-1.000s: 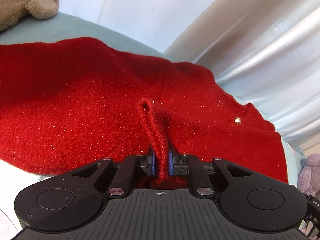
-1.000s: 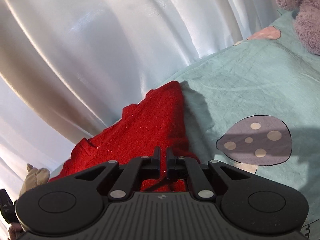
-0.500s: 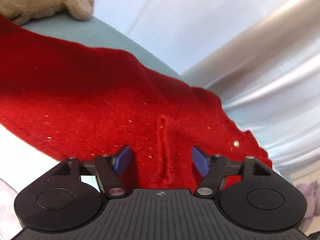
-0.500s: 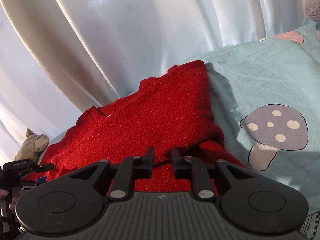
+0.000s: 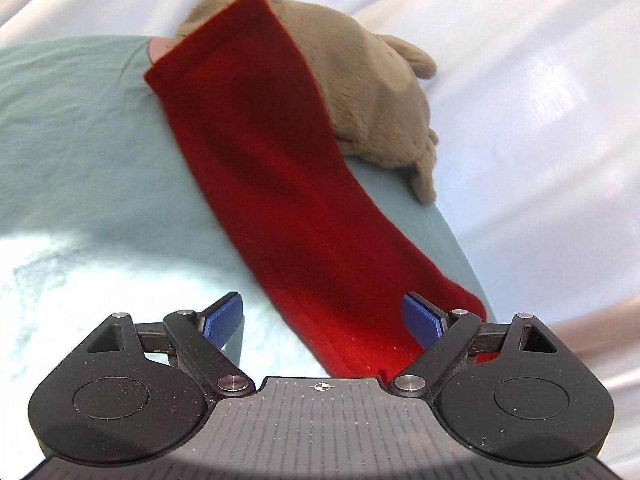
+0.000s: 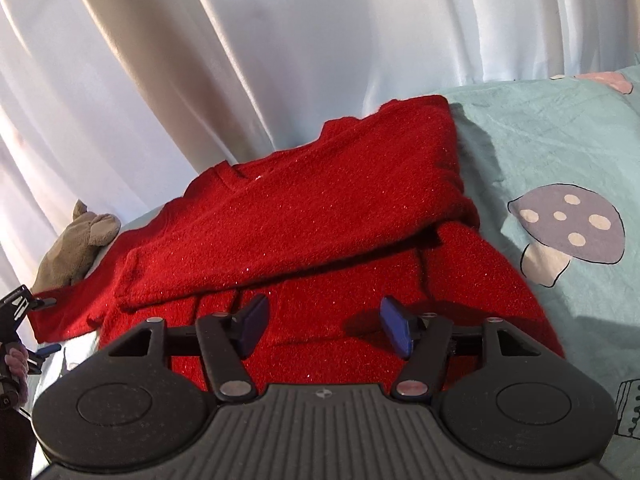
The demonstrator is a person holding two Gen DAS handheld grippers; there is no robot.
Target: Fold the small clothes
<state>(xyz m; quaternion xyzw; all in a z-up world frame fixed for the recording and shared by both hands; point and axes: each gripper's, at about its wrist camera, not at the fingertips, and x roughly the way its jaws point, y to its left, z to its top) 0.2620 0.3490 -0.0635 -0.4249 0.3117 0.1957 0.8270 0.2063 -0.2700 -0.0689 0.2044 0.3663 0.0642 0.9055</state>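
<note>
A red knit sweater (image 6: 320, 232) lies on the teal bedsheet (image 6: 560, 140), one side folded over its body. My right gripper (image 6: 324, 326) is open just above the sweater's near part, holding nothing. In the left wrist view a long red sleeve (image 5: 280, 184) stretches away across the sheet, its far cuff resting against a plush toy. My left gripper (image 5: 324, 320) is open over the sleeve's near end; the sleeve runs between the blue pads (image 5: 224, 318) without being gripped.
A tan plush toy (image 5: 368, 92) lies at the bed's far edge under the sleeve's cuff; it also shows in the right wrist view (image 6: 76, 248). White curtains (image 6: 240, 40) hang behind the bed. A mushroom print (image 6: 568, 232) marks the sheet to the right.
Both grippers let go of the sweater and opened wide. The left gripper swung to face along the outstretched sleeve. The right gripper drew back, and the folded sweater lies flat.
</note>
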